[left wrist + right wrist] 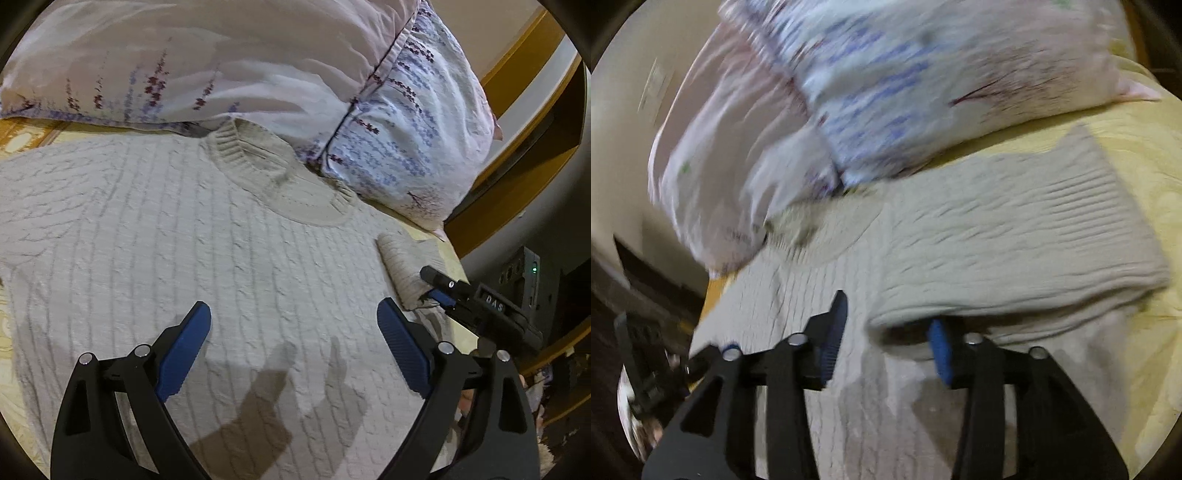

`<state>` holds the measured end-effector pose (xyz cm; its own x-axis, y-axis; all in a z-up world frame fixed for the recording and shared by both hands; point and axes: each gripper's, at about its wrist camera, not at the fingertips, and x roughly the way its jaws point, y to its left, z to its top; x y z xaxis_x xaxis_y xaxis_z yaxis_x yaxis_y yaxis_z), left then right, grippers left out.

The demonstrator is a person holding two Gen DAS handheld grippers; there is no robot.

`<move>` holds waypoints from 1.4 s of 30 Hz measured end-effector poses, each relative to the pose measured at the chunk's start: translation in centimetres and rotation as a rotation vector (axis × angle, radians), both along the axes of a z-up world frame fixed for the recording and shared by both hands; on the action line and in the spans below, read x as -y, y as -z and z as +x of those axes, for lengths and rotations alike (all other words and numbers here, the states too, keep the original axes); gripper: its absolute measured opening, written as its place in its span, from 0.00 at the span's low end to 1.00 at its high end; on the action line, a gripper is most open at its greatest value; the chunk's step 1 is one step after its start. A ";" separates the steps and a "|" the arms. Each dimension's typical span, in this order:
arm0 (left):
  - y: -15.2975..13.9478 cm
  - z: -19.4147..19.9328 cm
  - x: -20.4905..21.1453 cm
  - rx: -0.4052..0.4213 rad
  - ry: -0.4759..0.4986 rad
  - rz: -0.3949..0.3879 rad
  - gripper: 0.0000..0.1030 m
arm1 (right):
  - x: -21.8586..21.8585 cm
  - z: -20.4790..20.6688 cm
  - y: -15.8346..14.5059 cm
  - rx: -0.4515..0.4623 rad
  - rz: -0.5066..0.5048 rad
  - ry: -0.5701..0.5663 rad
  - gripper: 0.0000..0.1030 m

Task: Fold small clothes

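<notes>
A cream cable-knit sweater (207,258) lies flat on the bed, its ribbed neck (258,158) toward the pillows. My left gripper (293,339) is open and empty, hovering just above the sweater's body. In the left wrist view my right gripper (436,286) sits at the sweater's right side, at a folded-in sleeve (402,266). In the blurred right wrist view the right gripper (888,325) is open, with one blue finger (940,350) under the edge of the folded sleeve (1015,243). The sleeve lies across the sweater body (820,295).
Two floral pillows (406,122) lie at the head of the bed, touching the sweater's neck; they show in the right wrist view too (886,92). A yellow patterned bedsheet (1137,155) surrounds the sweater. A wooden bed frame (517,166) and the mattress edge are on the right.
</notes>
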<state>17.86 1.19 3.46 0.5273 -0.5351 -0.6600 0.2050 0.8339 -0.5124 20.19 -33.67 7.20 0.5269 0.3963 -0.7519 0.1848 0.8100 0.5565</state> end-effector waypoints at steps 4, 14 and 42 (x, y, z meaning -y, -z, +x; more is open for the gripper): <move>0.3 0.4 0.3 -0.031 0.016 -0.041 0.88 | 3.4 -0.2 0.1 -0.023 0.018 0.141 0.43; 0.6 0.2 -0.7 -0.038 -0.001 -0.059 0.84 | 3.9 1.5 -1.2 0.018 -0.180 0.231 0.09; 1.7 1.9 -1.6 -0.156 -0.021 -0.268 0.72 | -10.2 0.4 -0.4 0.024 -0.019 -0.285 0.73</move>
